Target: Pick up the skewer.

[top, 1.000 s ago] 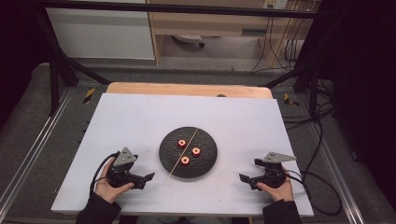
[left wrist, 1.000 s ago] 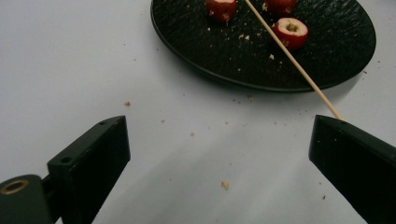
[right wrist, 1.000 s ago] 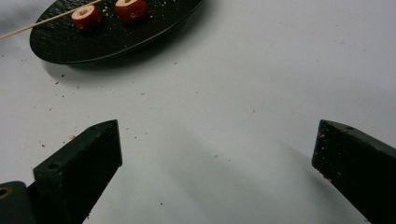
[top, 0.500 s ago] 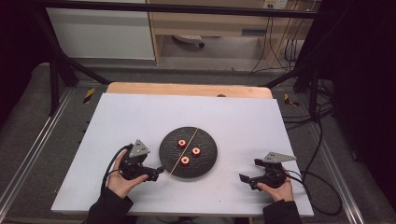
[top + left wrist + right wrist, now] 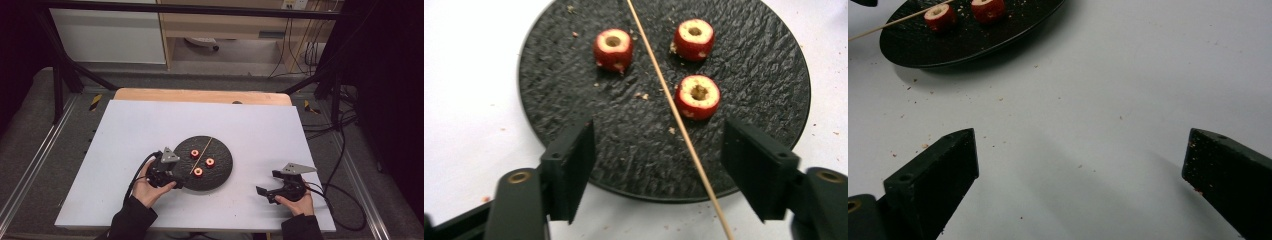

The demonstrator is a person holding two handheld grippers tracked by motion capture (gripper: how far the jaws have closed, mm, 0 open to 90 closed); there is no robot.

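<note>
I hold my left gripper (image 5: 176, 176) at the near-left rim of the round black slate plate (image 5: 223, 172), which sits near the middle of the white table (image 5: 150, 125). Its jaws have just been closing and stand partly apart, unclamped. In the left gripper view my left gripper (image 5: 659, 165) straddles the near end of the thin wooden skewer (image 5: 674, 115), which passes between the jaws closer to the right one without either pad touching it. The skewer lies flat across the plate (image 5: 574, 110), running from the near rim, where its end juts out over the table, toward the far rim.

Three cored red fruit pieces rest on the plate, each with a pale hollow centre. One piece (image 5: 613, 49) lies left of the skewer, well apart from the jaws. Two pieces lie right of it: the farther one (image 5: 694, 39) and the nearer one (image 5: 697, 96), just beside the stick. Crumbs speckle the slate around them.

My right gripper (image 5: 274, 189) rests on the table at the near right, well apart from the plate, with its jaws spread wide and nothing between them. In the right gripper view my right gripper (image 5: 1080, 165) points over bare white table (image 5: 1108, 100), the plate (image 5: 1013, 30) lying off to the far left.
</note>
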